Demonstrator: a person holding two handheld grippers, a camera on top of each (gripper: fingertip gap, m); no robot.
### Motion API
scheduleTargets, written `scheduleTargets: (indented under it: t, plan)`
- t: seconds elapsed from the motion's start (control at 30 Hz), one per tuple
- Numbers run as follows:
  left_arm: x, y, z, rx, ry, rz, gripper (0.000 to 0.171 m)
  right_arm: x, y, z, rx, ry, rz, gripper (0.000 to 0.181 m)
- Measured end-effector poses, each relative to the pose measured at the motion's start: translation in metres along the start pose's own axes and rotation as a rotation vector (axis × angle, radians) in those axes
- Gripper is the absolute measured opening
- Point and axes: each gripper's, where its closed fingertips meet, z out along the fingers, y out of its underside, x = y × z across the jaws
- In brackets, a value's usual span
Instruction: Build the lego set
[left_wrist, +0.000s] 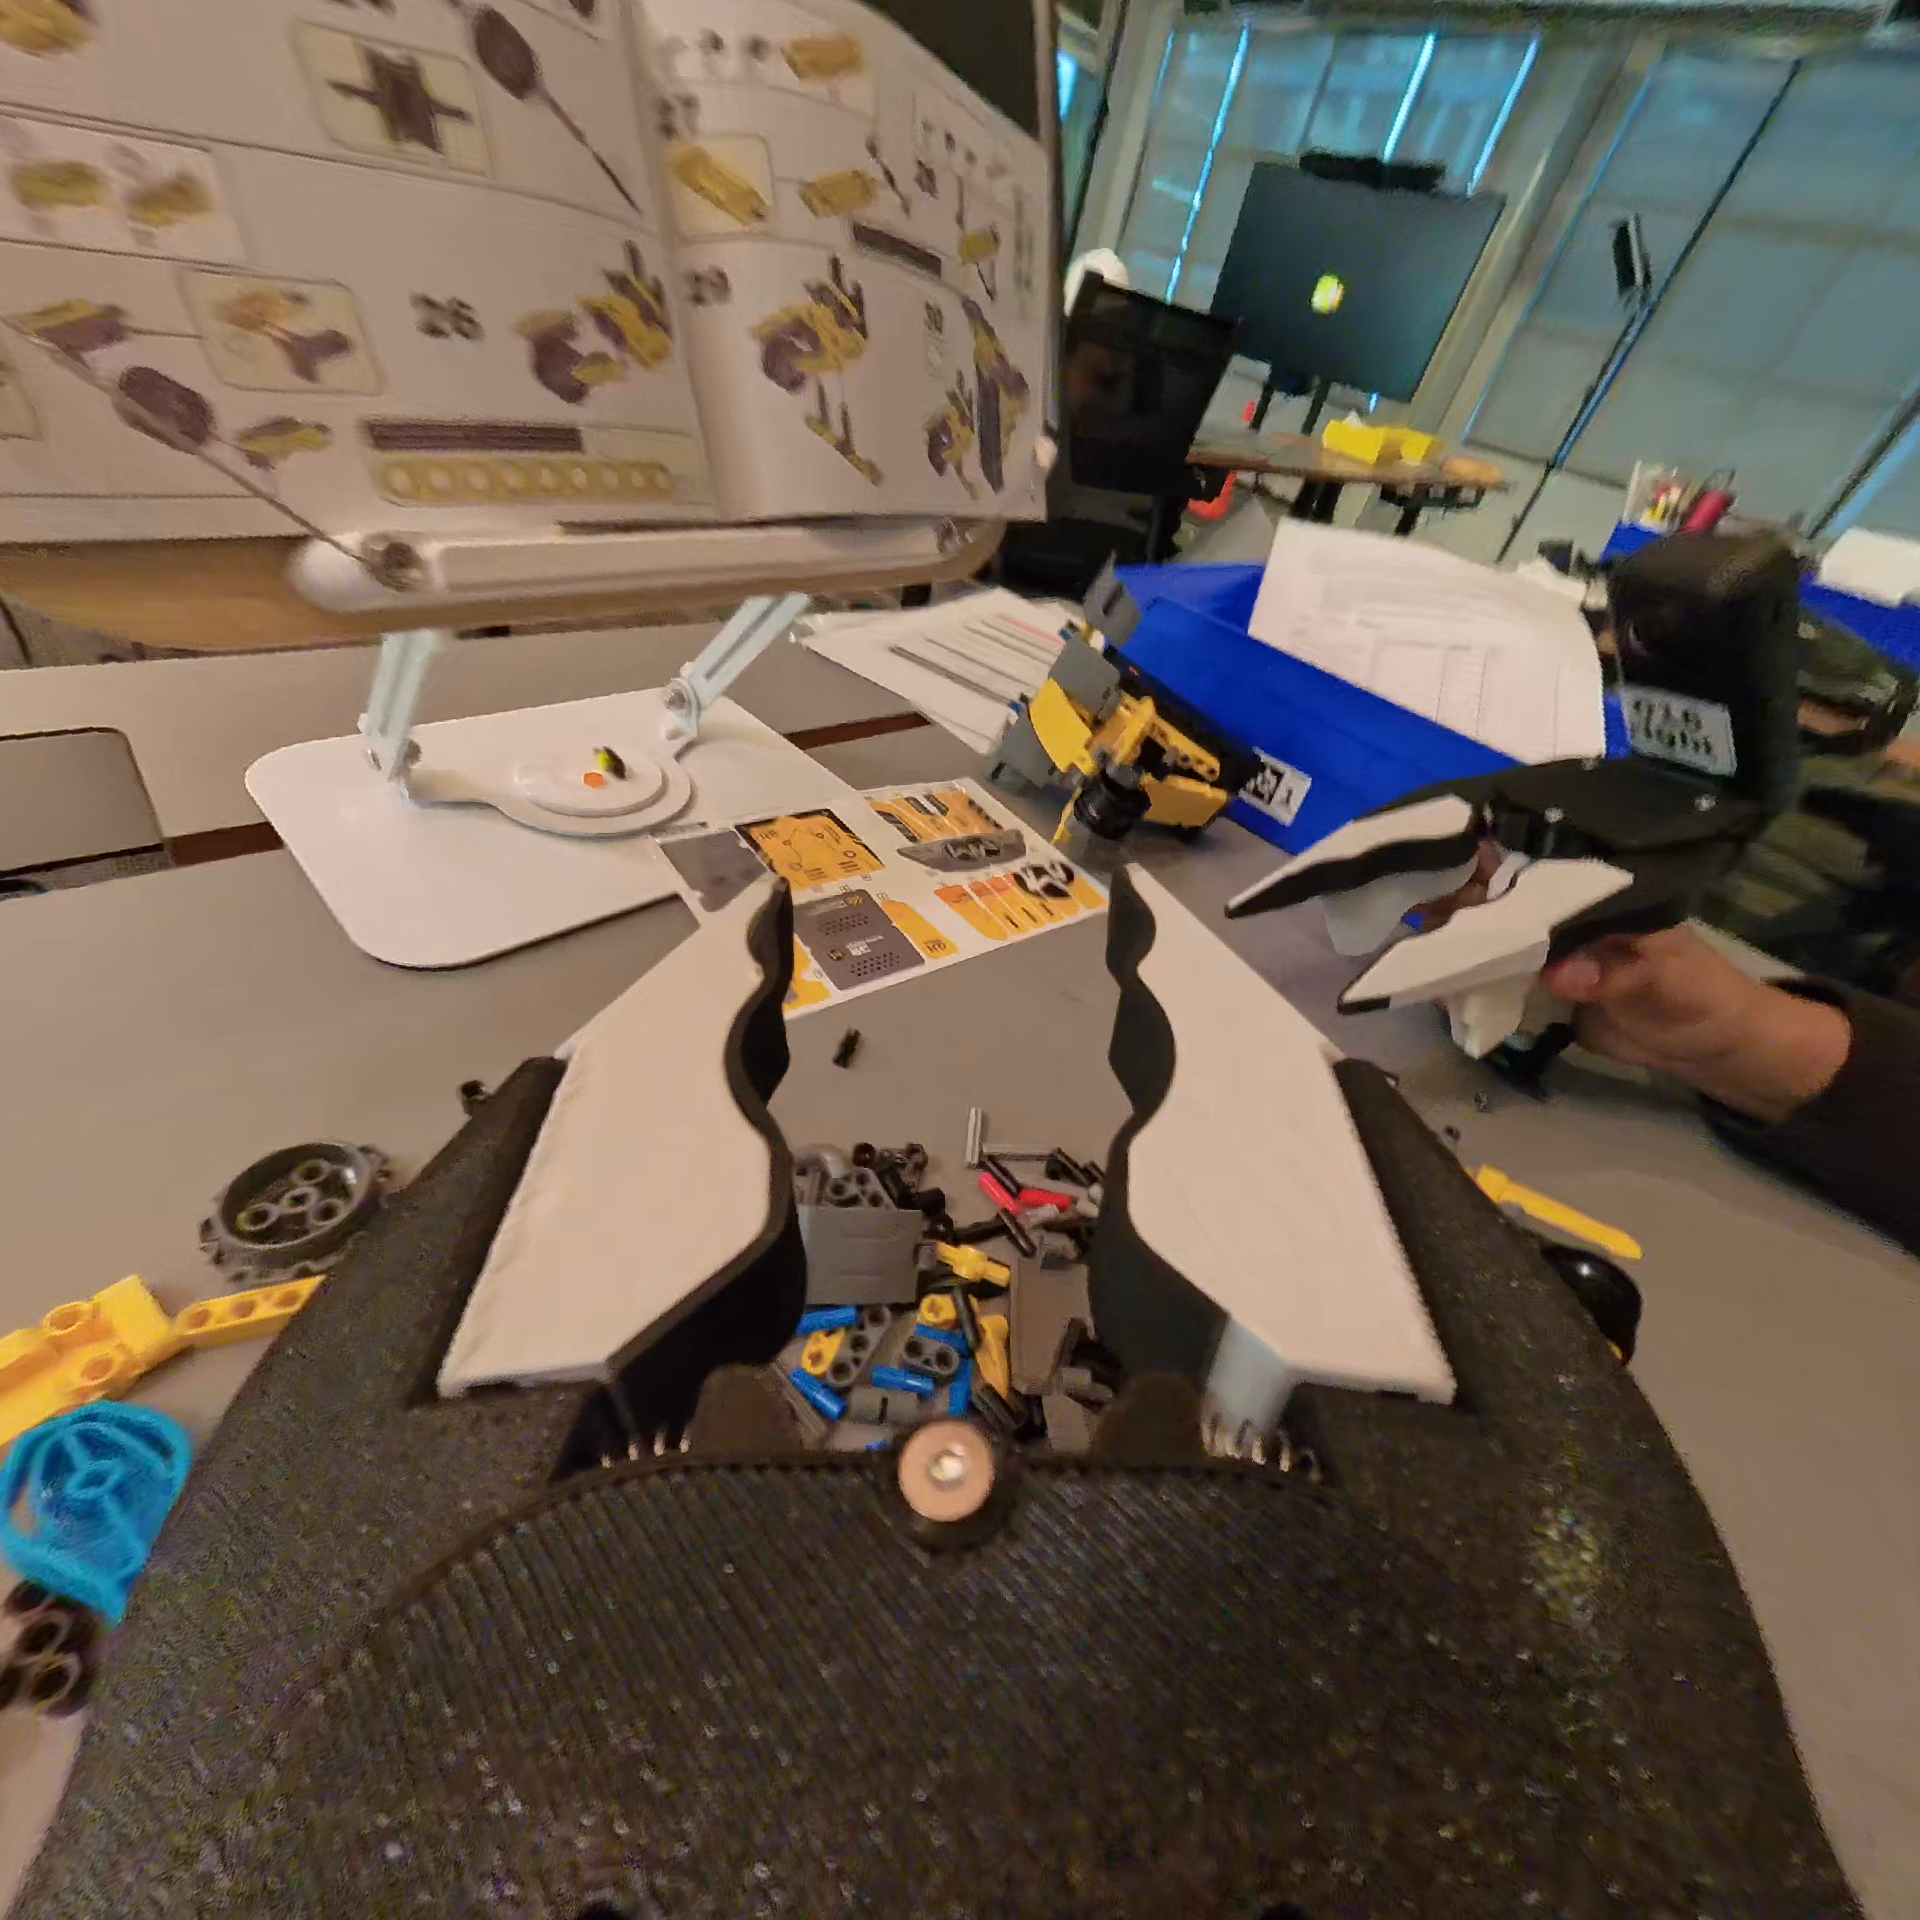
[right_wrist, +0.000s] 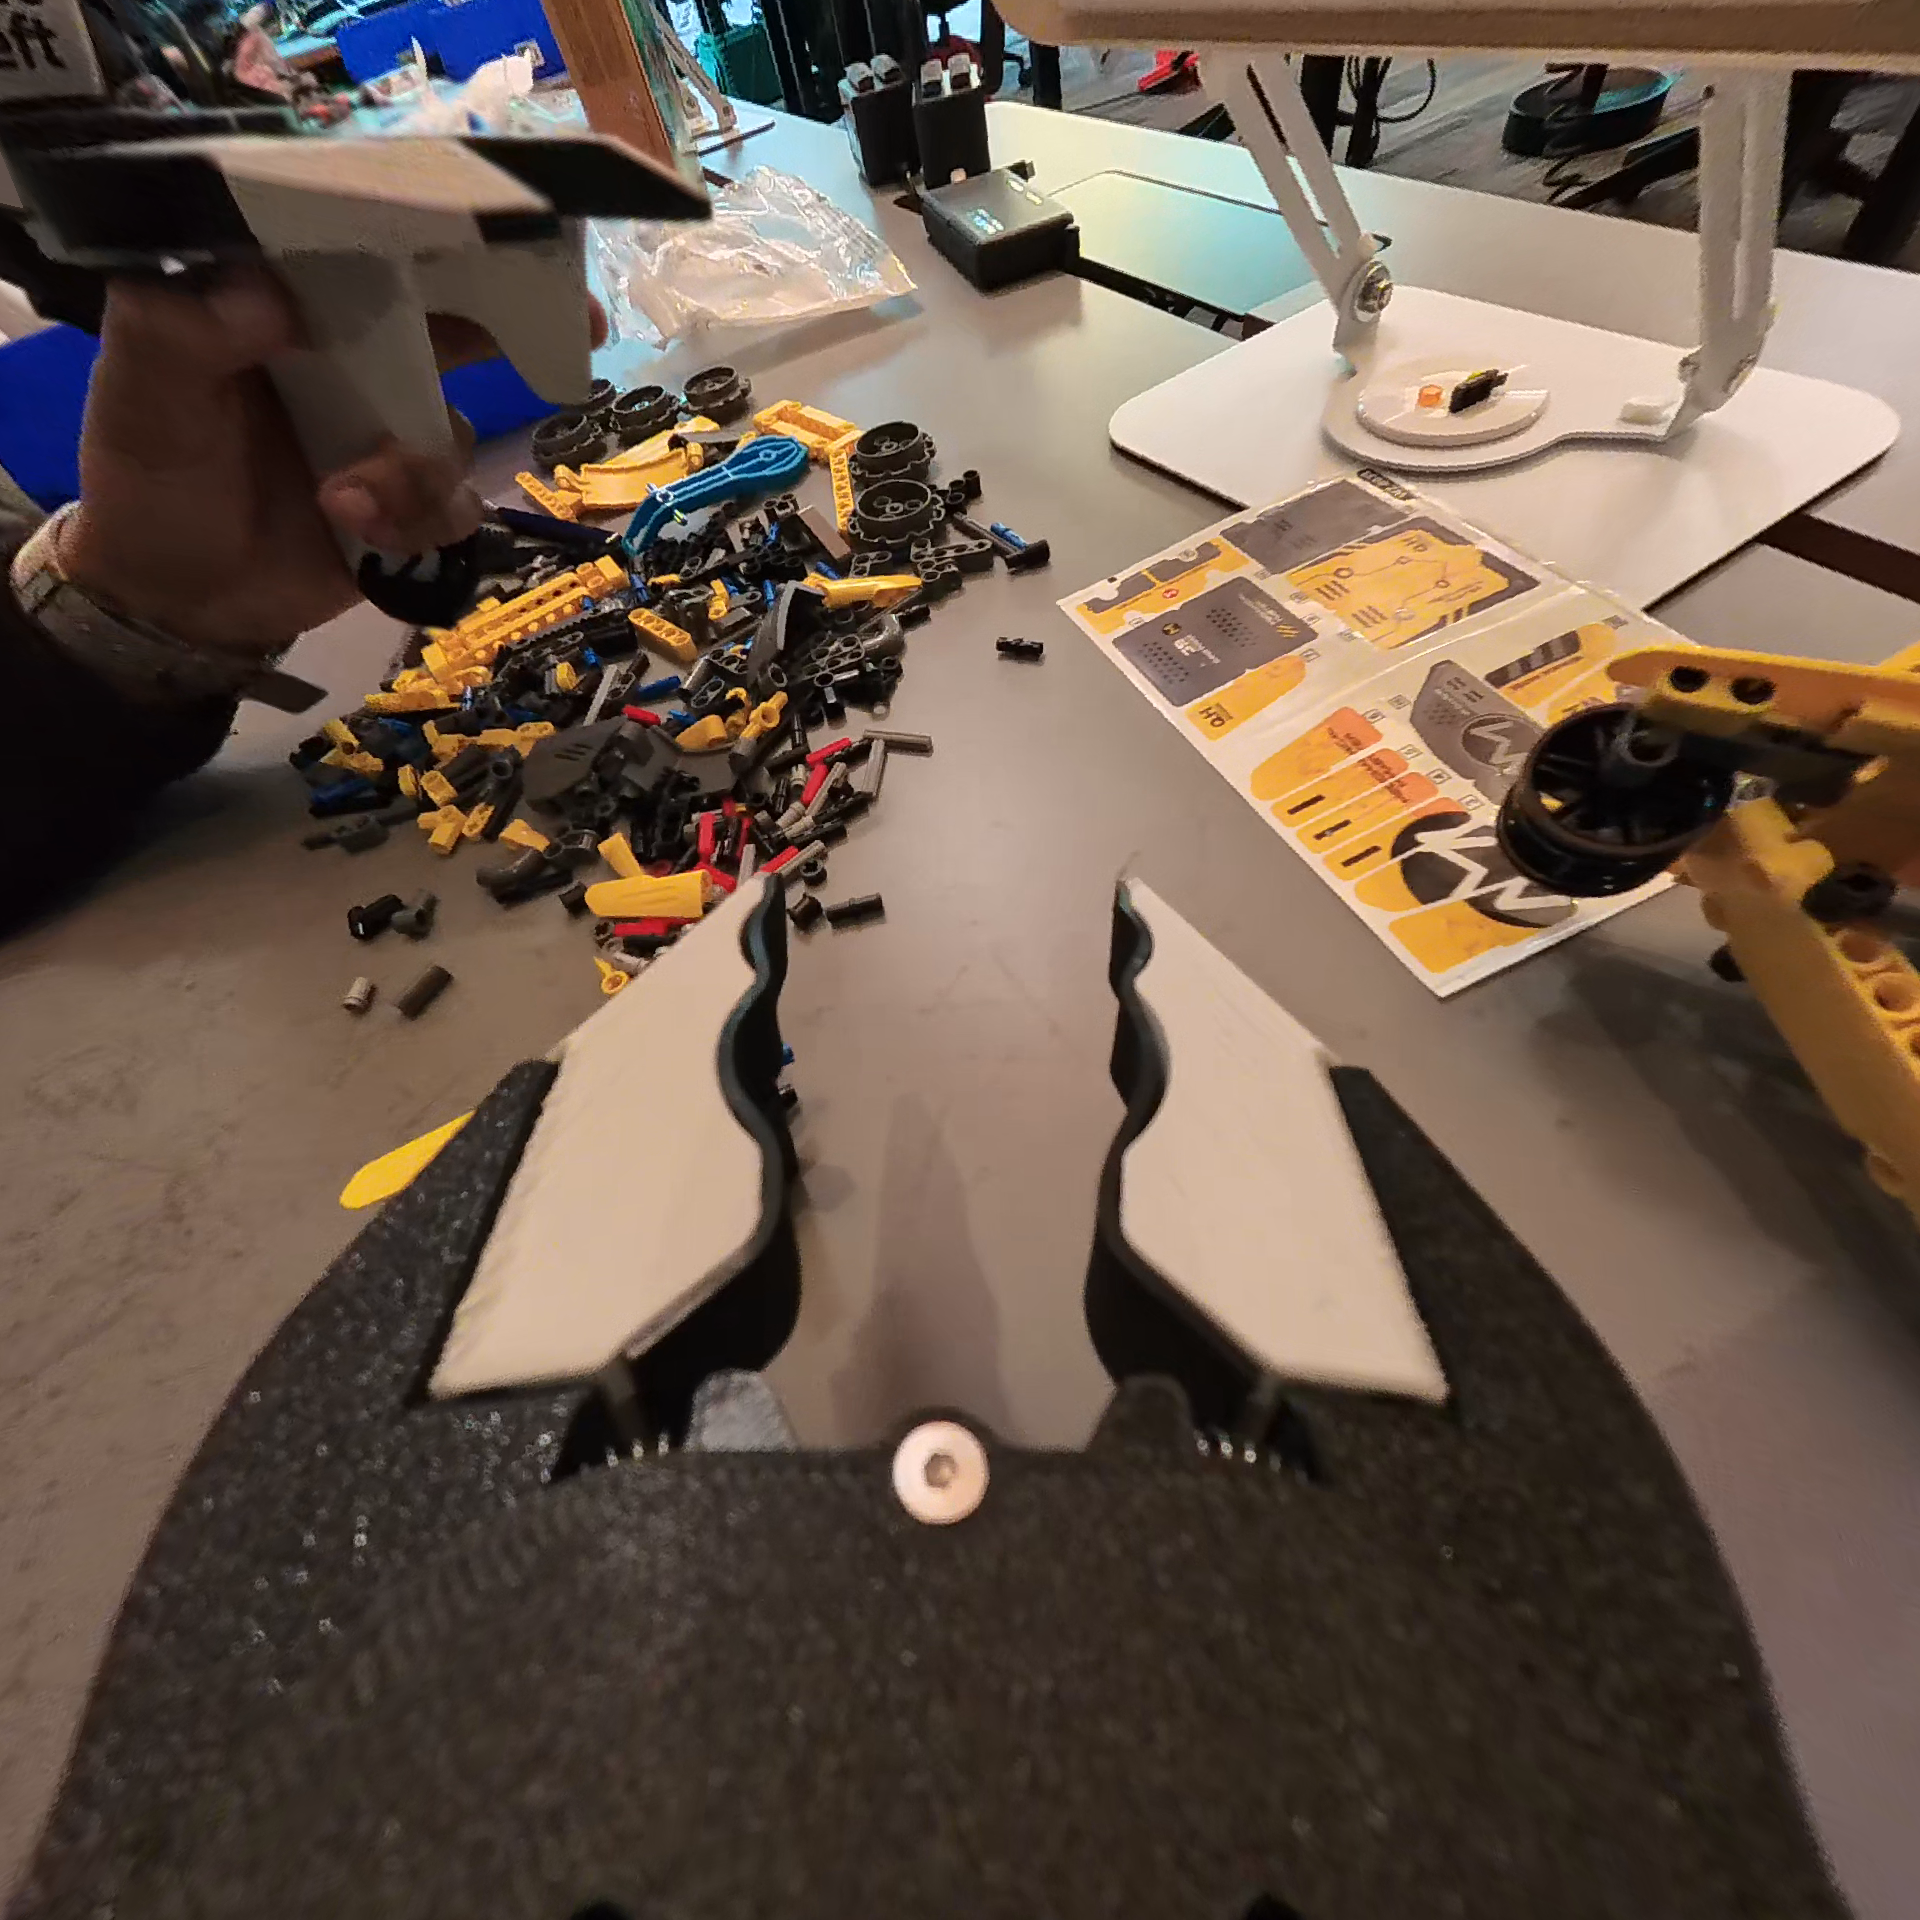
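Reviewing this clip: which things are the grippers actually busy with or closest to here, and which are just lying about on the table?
By the grippers:
- left gripper, open, above the pile of loose building pieces
- right gripper, open, empty, over bare table
- yellow partly built model, beside the right gripper

Lying about:
- sticker sheet
- white book stand with open instruction booklet
- blue bin
- clear plastic bag

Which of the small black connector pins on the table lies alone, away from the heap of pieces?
The black pin between the parts heap and the sticker sheet; bare table surrounds it, unlike the others.

yellow-black brick pile (right_wrist: 665, 707), grey table (right_wrist: 987, 1039)
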Motion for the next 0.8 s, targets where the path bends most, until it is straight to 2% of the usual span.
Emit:
scheduleTargets:
  t: [0.13, 0.3, 0.8]
  plan:
    - [0.031, 0.026, 0.017, -0.106, 0.077, 0.060, 0.058, 0.001, 0.000, 0.000, 0.001, -0.003, 0.008, 0.062]
    - [0.053, 0.043, 0.025, -0.159, 0.141, 0.082, 0.059, 0.000, 0.001, 0.001, -0.009, -0.007, 0.008, 0.062]
    - [0.057, 0.049, 0.027, -0.175, 0.170, 0.048, 0.058, -0.001, 0.003, 0.002, -0.022, -0.004, -0.005, 0.061]
